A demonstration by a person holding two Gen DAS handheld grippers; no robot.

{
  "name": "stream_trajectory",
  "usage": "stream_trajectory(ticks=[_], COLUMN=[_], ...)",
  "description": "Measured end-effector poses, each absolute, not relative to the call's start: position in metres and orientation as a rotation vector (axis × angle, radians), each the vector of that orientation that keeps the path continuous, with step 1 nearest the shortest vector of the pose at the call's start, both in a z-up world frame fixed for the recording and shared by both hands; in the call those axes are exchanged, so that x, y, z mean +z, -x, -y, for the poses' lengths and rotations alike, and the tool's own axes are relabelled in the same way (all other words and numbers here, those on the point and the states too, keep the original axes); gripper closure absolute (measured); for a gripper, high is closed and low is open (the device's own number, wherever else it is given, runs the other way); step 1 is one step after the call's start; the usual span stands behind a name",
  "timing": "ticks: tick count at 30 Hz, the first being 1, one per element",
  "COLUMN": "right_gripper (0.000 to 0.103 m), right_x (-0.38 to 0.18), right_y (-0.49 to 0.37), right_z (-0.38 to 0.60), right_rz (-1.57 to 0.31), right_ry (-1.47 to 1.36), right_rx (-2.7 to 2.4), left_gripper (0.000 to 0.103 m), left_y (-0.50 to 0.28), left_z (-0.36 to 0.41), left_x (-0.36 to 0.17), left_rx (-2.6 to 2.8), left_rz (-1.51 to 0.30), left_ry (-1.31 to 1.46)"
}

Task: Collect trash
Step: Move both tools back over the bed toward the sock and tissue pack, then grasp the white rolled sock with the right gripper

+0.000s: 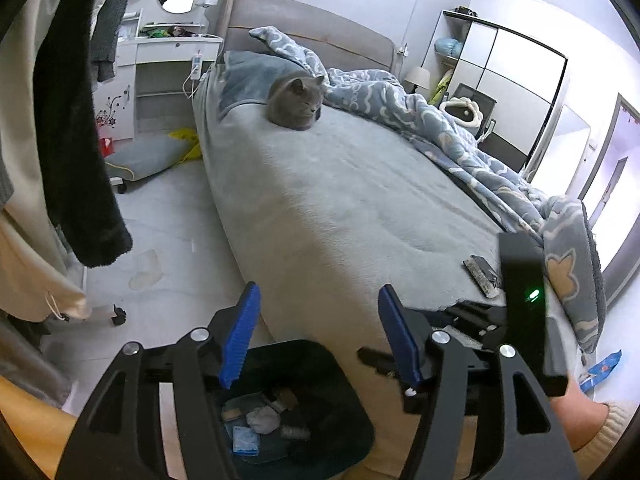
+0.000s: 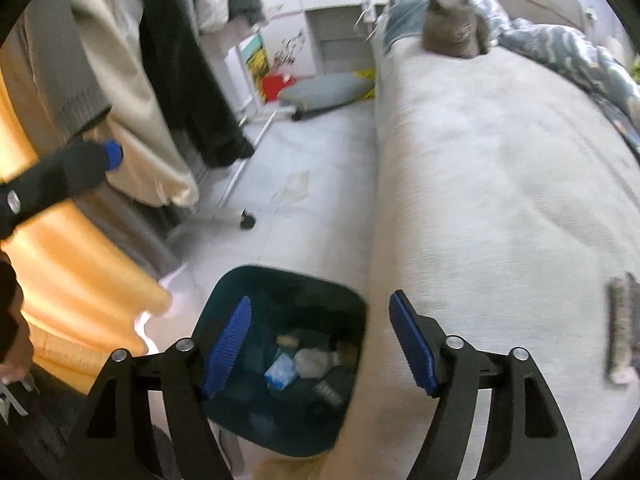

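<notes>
A dark teal trash bin (image 1: 344,392) stands on the floor against the bed's side, with several scraps of paper, tissue and wrappers inside (image 1: 260,420). It also shows in the right wrist view (image 2: 344,300), with the trash (image 2: 308,364) at its bottom. My left gripper (image 1: 318,300) is open and empty above the bin and the bed's edge. My right gripper (image 2: 320,312) is open and empty, right over the bin. A flat dark wrapper-like item (image 1: 482,274) lies on the bed near its foot end; it is blurred in the right wrist view (image 2: 620,328).
A grey cat (image 1: 298,100) rests on the grey bed (image 1: 340,184) beside a blue patterned duvet (image 1: 460,132). Clothes hang on a wheeled rack (image 2: 180,60) at the left. A crumpled pale thing (image 1: 146,270) lies on the floor. A cushion (image 1: 148,156) lies by the white desk (image 1: 172,64).
</notes>
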State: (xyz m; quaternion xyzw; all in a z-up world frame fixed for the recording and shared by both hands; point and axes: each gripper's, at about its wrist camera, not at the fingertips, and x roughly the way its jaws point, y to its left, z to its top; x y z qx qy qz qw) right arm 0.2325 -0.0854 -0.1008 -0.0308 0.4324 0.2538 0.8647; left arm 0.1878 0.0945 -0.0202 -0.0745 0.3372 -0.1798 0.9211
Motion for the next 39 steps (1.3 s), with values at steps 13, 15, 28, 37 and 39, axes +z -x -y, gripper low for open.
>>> stream_trajectory(ticks=[13,15,28,37,39], right_gripper=[0.023,0.023,0.023,0.023,0.023], right_x=[-0.074,-0.072,-0.068,-0.074,-0.075], right_y=[-0.238,-0.24,-0.251,-0.256,-0.257], right_z=[0.17,0.183,0.26,0.297,0.305], right_rz=[-0.816,-0.811,-0.787,-0.787,-0.793], right_ry=[-0.005,-0.015,-0.02,0.054,0.058], right_rx=[0.4,0.379,0.254,0.166,0.156], left_gripper=[0.021,0.02,0.016,0.014,0.014], left_y=[-0.2,-0.204,-0.223,-0.234,-0.235], left_z=[-0.032,-0.024,0.03,0.065,0.071], left_x=[-0.019,-0.02,-0.03,-0.035,-0.036], left_rx=[-0.403,-0.405,-0.444,-0.502,-0.51], left_rz=[-0.694,-0.699,-0.727,-0.754,-0.759], left_ry=[0.12,0.113,0.063,0.049,0.049])
